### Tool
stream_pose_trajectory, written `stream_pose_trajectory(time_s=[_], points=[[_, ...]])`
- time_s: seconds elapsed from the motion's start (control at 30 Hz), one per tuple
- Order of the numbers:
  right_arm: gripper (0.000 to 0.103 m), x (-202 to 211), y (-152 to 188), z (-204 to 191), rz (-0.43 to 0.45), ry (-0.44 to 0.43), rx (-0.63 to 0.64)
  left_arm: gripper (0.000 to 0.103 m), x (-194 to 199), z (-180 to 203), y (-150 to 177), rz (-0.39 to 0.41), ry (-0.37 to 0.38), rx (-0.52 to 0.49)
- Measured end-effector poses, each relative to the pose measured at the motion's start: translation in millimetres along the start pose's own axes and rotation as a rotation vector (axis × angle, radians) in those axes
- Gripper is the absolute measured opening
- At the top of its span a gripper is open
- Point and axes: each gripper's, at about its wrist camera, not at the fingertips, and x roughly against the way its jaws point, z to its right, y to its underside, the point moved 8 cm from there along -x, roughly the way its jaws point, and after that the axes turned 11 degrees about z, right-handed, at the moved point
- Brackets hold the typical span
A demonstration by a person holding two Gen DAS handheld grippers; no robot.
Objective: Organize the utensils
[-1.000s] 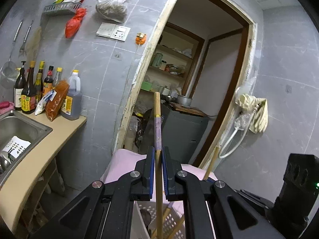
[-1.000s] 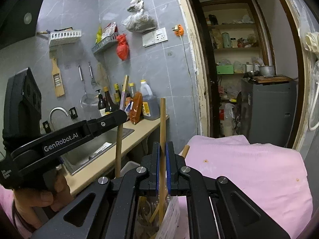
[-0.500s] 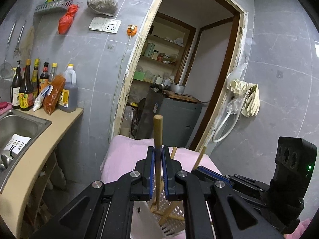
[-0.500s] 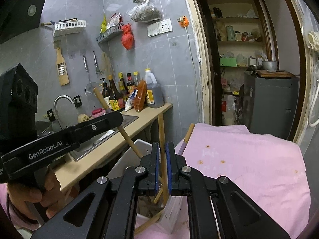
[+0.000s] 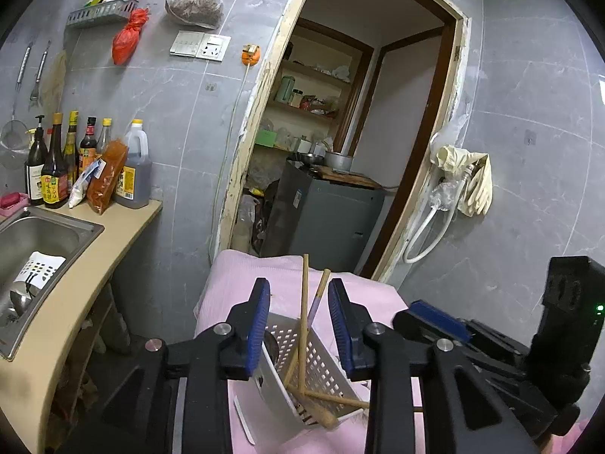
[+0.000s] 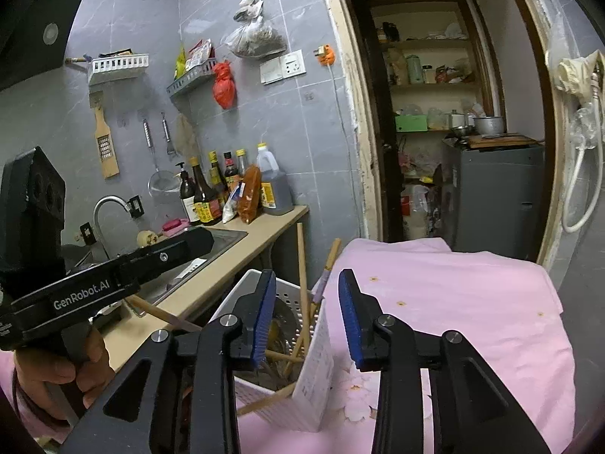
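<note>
A white perforated utensil basket (image 5: 321,363) stands on a pink cloth (image 5: 242,283); it also shows in the right wrist view (image 6: 314,374). Several wooden chopsticks (image 5: 302,302) lean inside it, and they also show in the right wrist view (image 6: 302,276). My left gripper (image 5: 298,325) is open and empty just above the basket. My right gripper (image 6: 306,317) is open and empty over the basket too. The other gripper's body (image 6: 113,280) shows at the left of the right wrist view.
A beige counter (image 5: 113,242) with a steel sink (image 5: 34,234) and sauce bottles (image 5: 56,174) runs along the left. A doorway (image 5: 340,151) with a grey cabinet (image 5: 325,219) lies behind the pink-covered table. A hose and gloves (image 5: 465,181) hang on the right wall.
Both grippers lowered their chopsticks into the basket and then opened, letting go. The chopsticks now lean loose in the basket.
</note>
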Motion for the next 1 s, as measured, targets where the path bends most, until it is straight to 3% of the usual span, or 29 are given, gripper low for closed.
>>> stream_pose_trajectory(time_s=[0.17, 0.43, 0.6, 0.87, 1.0], points=[[0.042, 17.6, -5.8, 4.3, 0.028, 0.040, -0.002, 0.043, 5.5, 2.2, -0.2, -0.002, -0.010, 0.000], [0.057, 41.2, -12.6, 14.4, 0.062, 0.117, -0.014, 0.055, 17.9, 9.1, 1.4, 0.007, -0.005, -0.020], [0.070, 57.9, -16.2, 17.4, 0.090, 0.165, -0.016, 0.077, 29.7, 13.8, -2.1, 0.036, -0.019, -0.056], [0.089, 87.2, -21.0, 24.9, 0.120, 0.230, -0.006, 0.100, 54.6, 17.2, 0.7, 0.076, -0.058, -0.096], [0.096, 107.0, -16.9, 30.5, 0.112, 0.260, 0.009, 0.103, 68.4, 19.4, 6.5, 0.093, -0.068, -0.096]])
